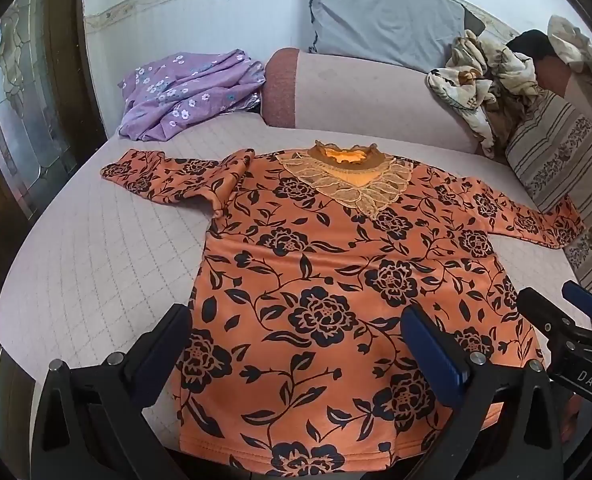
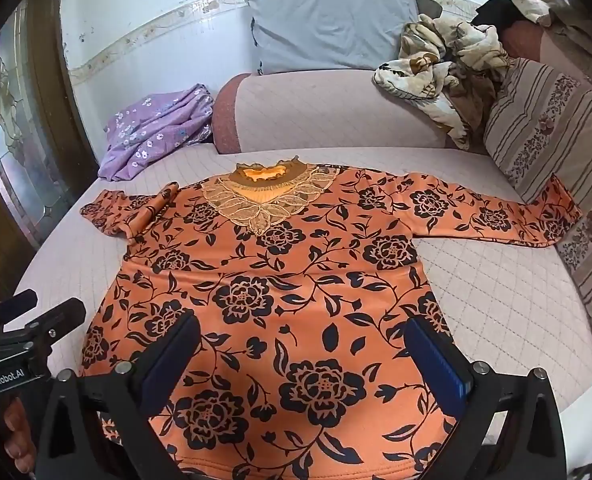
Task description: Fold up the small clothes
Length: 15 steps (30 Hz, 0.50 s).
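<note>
An orange long-sleeved top [image 1: 315,280] with black flowers and a lace collar [image 1: 347,180] lies flat, face up, on the quilted pink bed; it also shows in the right wrist view [image 2: 280,280]. Its left sleeve [image 1: 168,180] is bunched, its right sleeve [image 2: 495,212] stretches out to a striped cushion. My left gripper [image 1: 296,344] is open above the hem's left part. My right gripper [image 2: 303,352] is open above the hem's right part and shows at the left view's right edge [image 1: 563,312]. Neither holds cloth.
A crumpled purple flowered garment [image 1: 188,92] lies at the back left. A pink bolster [image 1: 367,96], a grey pillow [image 1: 383,20] and a cream flowered blanket [image 1: 483,76] are behind. A striped cushion [image 2: 555,152] stands at the right. A glass door [image 1: 16,100] is left.
</note>
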Motion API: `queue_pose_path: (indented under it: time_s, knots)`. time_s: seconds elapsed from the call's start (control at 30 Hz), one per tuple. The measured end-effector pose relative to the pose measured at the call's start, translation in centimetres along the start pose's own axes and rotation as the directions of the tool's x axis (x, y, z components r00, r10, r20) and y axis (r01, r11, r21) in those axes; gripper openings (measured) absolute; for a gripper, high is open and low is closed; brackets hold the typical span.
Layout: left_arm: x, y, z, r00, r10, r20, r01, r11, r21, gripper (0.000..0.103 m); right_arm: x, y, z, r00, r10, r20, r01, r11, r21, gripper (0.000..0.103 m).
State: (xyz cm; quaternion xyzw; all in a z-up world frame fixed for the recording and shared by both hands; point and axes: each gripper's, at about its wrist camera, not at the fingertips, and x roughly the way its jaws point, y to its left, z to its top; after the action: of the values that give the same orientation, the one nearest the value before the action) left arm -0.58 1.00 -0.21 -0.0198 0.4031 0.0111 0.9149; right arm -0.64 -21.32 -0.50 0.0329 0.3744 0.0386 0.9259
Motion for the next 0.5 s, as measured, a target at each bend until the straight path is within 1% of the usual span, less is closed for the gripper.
queue_pose_path:
  time_s: [0.5]
  knots:
    - [0.29, 0.30, -0.15, 1.000, 0.015, 0.001, -0.015, 1.000, -0.004, 0.103, 0.12, -0.02, 0.02, 1.000, 0.007, -0.001, -0.007, 1.000, 0.006, 0.103]
